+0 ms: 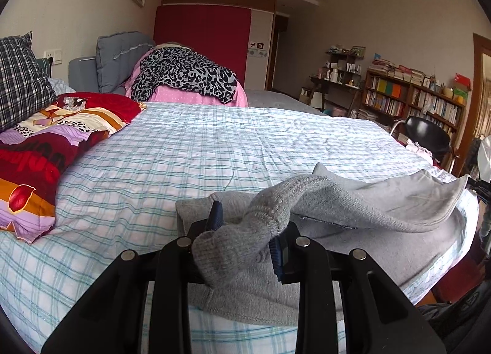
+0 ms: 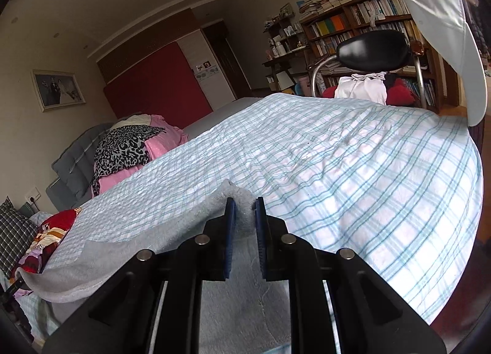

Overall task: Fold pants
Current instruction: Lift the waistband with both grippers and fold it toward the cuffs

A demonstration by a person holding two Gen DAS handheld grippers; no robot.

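soft dim daylight, sharp focus, heavy fisheye bending and dark corner vignette

Pants lie across the near edge of a bed, one end between the left gripper, another between the right gripper, with a patterned quilt to the left, heaped clothes behind, and a bookshelf and chair beyond the far right side.

Plaid-sheeted bed, checked pillow, leopard-print cloth (over pink bedding), bookshelf, black chair, possibly wheeled.
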